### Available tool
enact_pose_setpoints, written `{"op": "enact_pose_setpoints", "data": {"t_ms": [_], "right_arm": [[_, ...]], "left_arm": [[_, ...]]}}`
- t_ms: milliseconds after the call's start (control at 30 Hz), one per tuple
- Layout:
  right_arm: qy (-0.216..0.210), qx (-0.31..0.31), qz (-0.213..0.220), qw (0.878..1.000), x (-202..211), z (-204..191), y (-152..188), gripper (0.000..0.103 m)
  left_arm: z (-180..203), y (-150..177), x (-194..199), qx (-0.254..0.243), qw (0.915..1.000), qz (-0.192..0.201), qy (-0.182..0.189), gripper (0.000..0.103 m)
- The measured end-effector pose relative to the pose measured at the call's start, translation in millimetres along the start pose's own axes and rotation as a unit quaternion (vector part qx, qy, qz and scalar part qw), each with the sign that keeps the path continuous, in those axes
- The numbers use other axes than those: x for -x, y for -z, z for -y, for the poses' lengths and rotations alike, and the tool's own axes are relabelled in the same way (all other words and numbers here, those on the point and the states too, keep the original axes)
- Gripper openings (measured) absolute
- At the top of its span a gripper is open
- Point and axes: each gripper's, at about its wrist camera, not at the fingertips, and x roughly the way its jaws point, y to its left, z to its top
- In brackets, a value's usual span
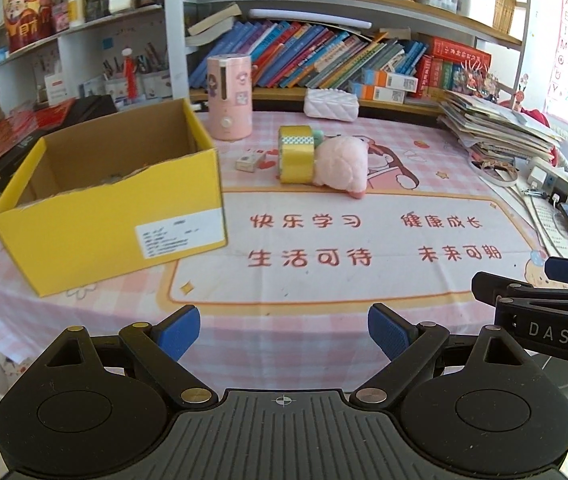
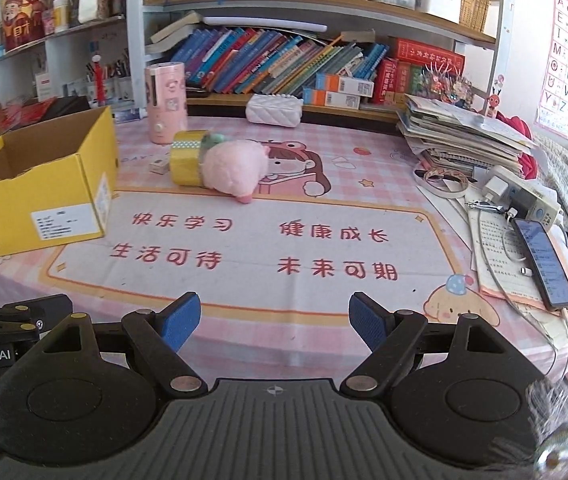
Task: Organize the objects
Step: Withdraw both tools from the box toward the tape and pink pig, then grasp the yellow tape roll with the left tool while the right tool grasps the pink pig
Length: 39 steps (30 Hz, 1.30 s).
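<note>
Your left gripper (image 1: 284, 334) hangs over the near edge of the desk (image 1: 324, 280), its blue pads spread wide with nothing between them, and your right gripper (image 2: 273, 326) sits just beside it in the same way, released and empty. Ahead on your left stands the open yellow cardboard box (image 1: 123, 216) with a white shipping label on its front; something lies in its bottom, too dim to make out. Past the middle of the pink checked desk cover, the fluffy pink plush toy (image 1: 344, 162) lies on its side, touching the stack of yellow tape rolls (image 1: 298, 156) at its left. A small cream-coloured carton (image 1: 248, 162) lies just to the left of the rolls. Behind them, a tall pink cylindrical container with stickers (image 1: 231, 98) stands upright near the shelf, and a white quilted pouch (image 1: 332, 105) rests further right. Along your right side, a leaning pile of papers and booklets (image 2: 464, 132), a white power strip (image 2: 524, 196) and a dark smartphone (image 2: 544, 264) with its cable crowd the desk edge.
</note>
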Motion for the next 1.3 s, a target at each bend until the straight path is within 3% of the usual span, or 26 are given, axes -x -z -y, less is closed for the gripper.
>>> {"op": "enact_pose_setpoints", "data": {"t_ms": [833,1100,1300], "right_arm": [[-0.054,0.006,-0.030,0.998,-111.7,52.4,-77.6,0.080],[-0.107,-0.044,-0.017,0.993,-152.0,76.1,-117.3,0.080],[-0.161,-0.071,-0.040,0.983,-198.1,81.4,-149.1,0.080]], "left_arm": [[40.6,-69.8,-83.9,0.009,0.9993,-0.005,-0.035,0.093],[52.2,-90.2,-102.0,-0.008,0.9981,0.007,-0.061,0.093],[60.9,-104.9,-116.0,-0.032,0.9962,0.011,-0.080,0.093]]}}
